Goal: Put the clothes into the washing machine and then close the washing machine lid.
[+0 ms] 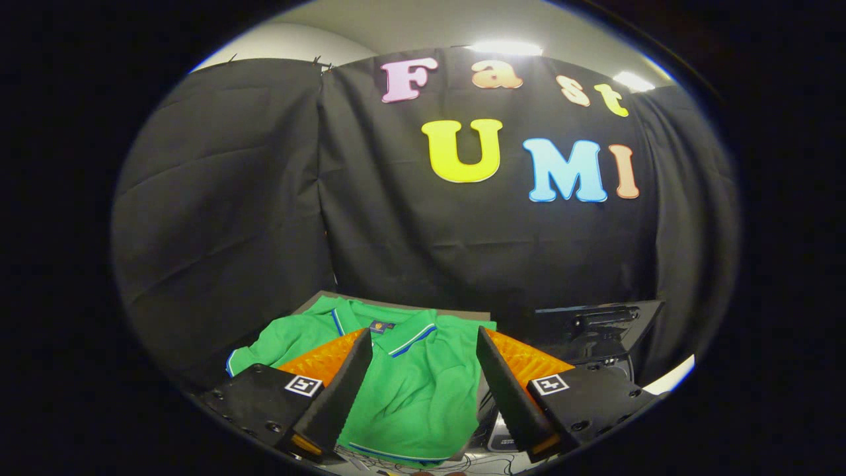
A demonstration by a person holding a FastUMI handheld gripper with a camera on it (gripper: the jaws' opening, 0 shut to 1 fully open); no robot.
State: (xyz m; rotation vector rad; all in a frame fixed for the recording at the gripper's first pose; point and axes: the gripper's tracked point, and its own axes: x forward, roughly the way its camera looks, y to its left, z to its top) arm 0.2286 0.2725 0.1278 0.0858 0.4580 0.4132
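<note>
Gripper view: gripper [423,344] stood wide open, empty, over green polo shirt [413,383]; best to pinch a bunched fold mid-body.

Gripper [423,344]: two wedge-shaped fingers [344,390], ribbed texture on outer faces, flat foam-like inner faces. Each sits on boxy black mount with dark screws. One square black-and-white fiducial tag [303,385] per mount, near finger base. Fingers set wide apart, nothing pressed between.
</note>
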